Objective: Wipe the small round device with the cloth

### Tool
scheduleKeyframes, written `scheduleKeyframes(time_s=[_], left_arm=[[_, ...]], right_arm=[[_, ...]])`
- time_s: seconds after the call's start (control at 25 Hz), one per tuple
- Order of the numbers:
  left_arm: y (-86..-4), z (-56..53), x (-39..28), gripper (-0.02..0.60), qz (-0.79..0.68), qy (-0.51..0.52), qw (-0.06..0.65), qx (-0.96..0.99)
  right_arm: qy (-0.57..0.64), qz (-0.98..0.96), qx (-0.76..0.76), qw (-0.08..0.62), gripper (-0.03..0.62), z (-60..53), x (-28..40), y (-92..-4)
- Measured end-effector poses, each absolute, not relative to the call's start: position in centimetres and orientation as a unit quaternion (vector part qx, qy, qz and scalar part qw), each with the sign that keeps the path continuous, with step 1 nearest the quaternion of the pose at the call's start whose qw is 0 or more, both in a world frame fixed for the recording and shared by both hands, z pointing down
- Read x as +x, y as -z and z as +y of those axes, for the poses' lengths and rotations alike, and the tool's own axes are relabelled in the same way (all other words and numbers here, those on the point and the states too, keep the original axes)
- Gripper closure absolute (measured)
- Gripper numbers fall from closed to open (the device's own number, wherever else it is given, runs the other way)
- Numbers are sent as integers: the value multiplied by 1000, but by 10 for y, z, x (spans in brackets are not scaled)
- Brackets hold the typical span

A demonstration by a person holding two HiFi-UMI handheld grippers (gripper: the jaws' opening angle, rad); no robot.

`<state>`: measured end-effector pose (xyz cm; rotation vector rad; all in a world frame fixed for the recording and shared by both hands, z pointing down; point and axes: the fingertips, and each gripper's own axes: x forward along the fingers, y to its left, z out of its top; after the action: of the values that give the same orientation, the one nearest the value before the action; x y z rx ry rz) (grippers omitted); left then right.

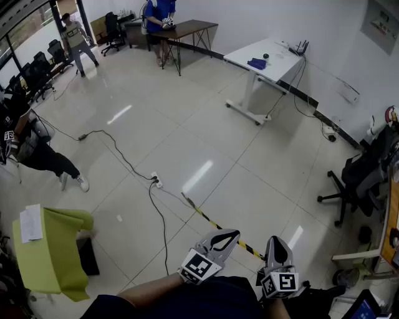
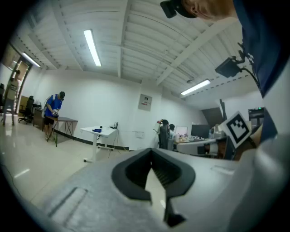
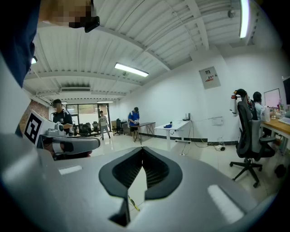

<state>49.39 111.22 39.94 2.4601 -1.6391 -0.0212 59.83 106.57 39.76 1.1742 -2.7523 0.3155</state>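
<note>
Far across the room stands a white table (image 1: 269, 61) with a blue cloth (image 1: 257, 63) on it and a small dark round device (image 1: 265, 56) just beyond the cloth. Both grippers are held low at the bottom of the head view, well away from the table. My left gripper (image 1: 232, 235) is shut with nothing between its jaws, and so is my right gripper (image 1: 276, 242). The left gripper view shows the table (image 2: 100, 131) and cloth (image 2: 96, 130) small in the distance. In the right gripper view the table (image 3: 174, 125) and cloth (image 3: 168, 125) are also distant.
A black cable with a power strip (image 1: 157, 182) and a yellow-black strip (image 1: 212, 222) lie on the tiled floor between me and the table. A green chair (image 1: 53, 249) stands at left and an office chair (image 1: 358, 180) at right. A person in blue (image 1: 160, 15) stands at a dark table at the back.
</note>
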Motion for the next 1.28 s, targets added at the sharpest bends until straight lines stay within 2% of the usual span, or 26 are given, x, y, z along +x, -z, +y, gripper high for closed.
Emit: scheduleKeyframes(time_s=[0.24,0.36,0.64,1.04,1.28], left_arm=[[-410,1086,459,578,-539,-10,107,836],[-416,1072,446,555,-540,-2,115,834],[-414,1005,410,578,-567,-6,99,817],[-398,879,408,578,-581,-23,89,809],[-409,834,408,578,-586,-44,108,802]], right_arm=[[-117,-914,381,80,583,1042,548,-406],[-111,-917,373,88,583,1024,528,-410],[-100,-926,351,93,582,956,492,-416],[-110,-933,336,61,583,828,490,-405],[-88,-937,331,74,583,783,487,-406]])
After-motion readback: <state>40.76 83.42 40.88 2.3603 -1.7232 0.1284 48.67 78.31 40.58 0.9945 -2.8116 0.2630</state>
